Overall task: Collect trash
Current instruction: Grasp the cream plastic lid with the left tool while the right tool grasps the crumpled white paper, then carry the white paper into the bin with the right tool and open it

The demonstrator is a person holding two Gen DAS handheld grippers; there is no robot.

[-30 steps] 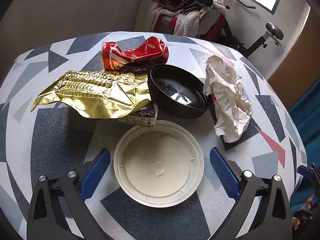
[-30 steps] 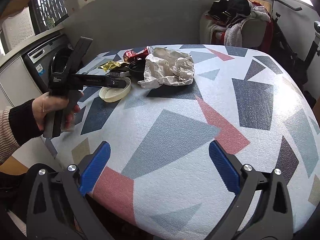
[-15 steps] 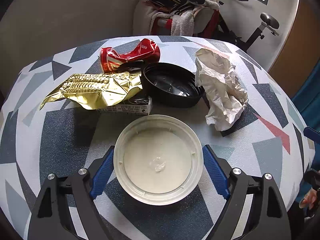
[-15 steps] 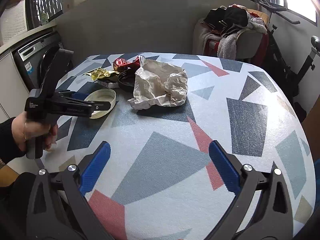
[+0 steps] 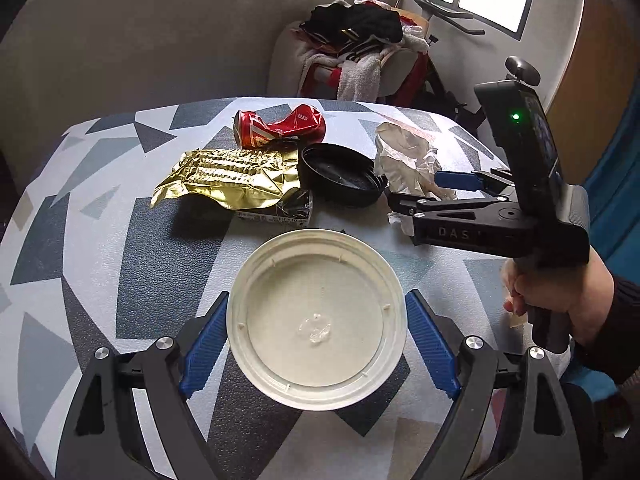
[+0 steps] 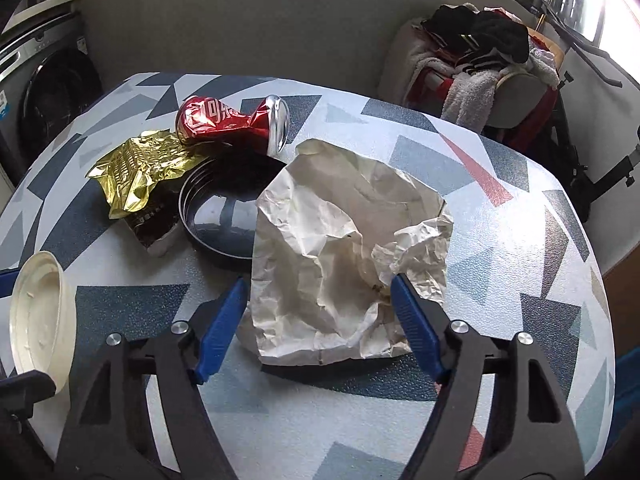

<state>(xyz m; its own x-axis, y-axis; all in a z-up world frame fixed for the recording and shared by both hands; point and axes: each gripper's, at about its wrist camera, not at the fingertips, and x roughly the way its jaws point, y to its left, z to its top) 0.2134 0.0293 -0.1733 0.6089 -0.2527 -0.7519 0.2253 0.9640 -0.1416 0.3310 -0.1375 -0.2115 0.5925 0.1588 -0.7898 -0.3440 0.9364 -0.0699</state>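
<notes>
A white plastic lid [image 5: 316, 324] lies on the patterned table [image 5: 80, 216], and my left gripper [image 5: 317, 344] stands open with a blue pad at each side of its rim. Crumpled white paper [image 6: 344, 256] lies between the open jaws of my right gripper [image 6: 320, 312], whose pads sit at its near edges; that gripper also shows in the left wrist view [image 5: 456, 192]. Behind lie a black round lid [image 5: 340, 180], a gold foil wrapper [image 5: 236, 176] over a small carton [image 5: 280, 212], and a crushed red can [image 5: 280, 126].
A chair piled with clothes [image 5: 360, 52] stands beyond the table's far edge. A washing machine [image 6: 44, 92] is at the left in the right wrist view. An exercise bike [image 6: 600, 152] stands at the right. The table edge curves close on the right.
My left gripper narrowed around the white lid and came closer to it. My right gripper moved forward across the table up to the crumpled paper, which now lies between its jaws.
</notes>
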